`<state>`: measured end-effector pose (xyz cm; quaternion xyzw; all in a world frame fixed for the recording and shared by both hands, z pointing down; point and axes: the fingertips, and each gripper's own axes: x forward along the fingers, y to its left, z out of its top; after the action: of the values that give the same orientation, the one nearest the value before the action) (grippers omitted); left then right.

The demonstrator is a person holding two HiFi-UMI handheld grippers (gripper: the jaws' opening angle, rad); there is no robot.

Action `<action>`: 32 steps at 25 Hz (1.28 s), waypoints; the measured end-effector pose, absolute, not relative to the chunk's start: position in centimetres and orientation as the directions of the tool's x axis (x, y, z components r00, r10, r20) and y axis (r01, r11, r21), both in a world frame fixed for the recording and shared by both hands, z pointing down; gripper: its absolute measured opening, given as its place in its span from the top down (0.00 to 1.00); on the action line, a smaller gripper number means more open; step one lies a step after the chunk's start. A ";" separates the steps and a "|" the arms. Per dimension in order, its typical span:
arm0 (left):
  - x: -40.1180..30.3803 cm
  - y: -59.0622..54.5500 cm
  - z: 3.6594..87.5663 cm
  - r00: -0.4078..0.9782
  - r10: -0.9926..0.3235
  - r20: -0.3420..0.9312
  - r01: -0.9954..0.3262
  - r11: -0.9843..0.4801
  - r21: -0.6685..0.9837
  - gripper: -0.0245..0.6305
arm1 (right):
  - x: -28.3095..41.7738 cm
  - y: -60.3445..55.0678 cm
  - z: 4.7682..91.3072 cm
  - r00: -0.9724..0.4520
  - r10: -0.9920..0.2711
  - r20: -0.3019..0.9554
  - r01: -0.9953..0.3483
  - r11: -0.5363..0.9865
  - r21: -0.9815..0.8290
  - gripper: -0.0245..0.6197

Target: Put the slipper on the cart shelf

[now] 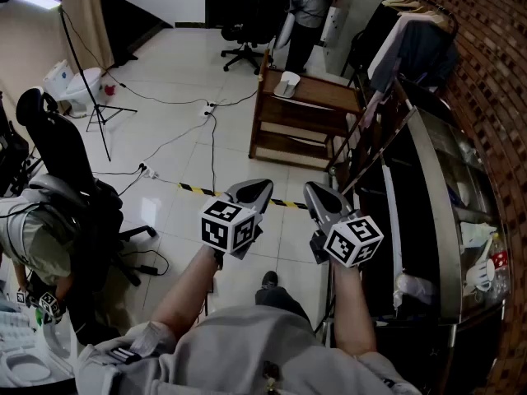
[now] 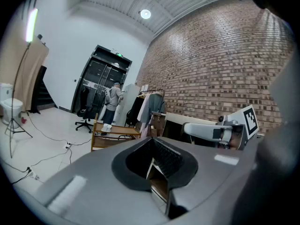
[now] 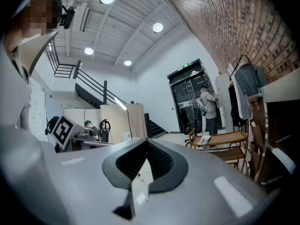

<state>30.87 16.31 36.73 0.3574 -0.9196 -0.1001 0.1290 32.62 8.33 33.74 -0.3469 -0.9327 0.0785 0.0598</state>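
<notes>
1. Left tool [image 1: 249, 191]: jaws together, nothing between them. Right tool [image 1: 321, 196]: same, jaws closed with nothing in them. Both are held out roughly level, side by side, above the floor [image 1: 177, 72].
2. Slipper [image 1: 286, 83]: lies on the top shelf of the wooden cart [image 1: 323, 95], toward its left end in the head view. It is well ahead of both tools and neither touches it.
3. Handling, my guess: light, soft, bends easily, not fragile. The sole may flop if pinched at one end.
4. Grip, my guess: pinch the side edge of the sole mid-length, or the upper if it has one. One tool should be enough.
5. Looks: white or pale grey, small in every view. Cannot tell toe shape or whether it is one slipper or a pair.
6. Cart: brown wood, with lower shelves beneath the top. A person [image 1: 309, 6] stands just behind it.
</notes>
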 end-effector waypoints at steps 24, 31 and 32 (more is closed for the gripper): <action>5.1 9.4 36.3 -0.750 -0.638 0.176 -0.593 0.766 0.250 0.95 | 5.7 1.0 33.8 -0.703 0.710 0.044 0.693 0.698 -0.178 0.96; -4.5 10.1 37.6 -0.724 -0.662 0.195 -0.618 0.748 0.242 0.95 | -3.6 2.2 35.5 -0.719 0.691 0.077 0.670 0.718 -0.191 0.96; -5.9 10.3 37.7 -0.718 -0.667 0.197 -0.625 0.743 0.241 0.95 | -5.0 2.4 35.6 -0.725 0.684 0.082 0.662 0.725 -0.192 0.96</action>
<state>-5.94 10.28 37.72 0.3498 -0.9235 -0.0787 0.1364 -4.96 2.37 35.61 -0.3635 -0.9257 0.0749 0.0736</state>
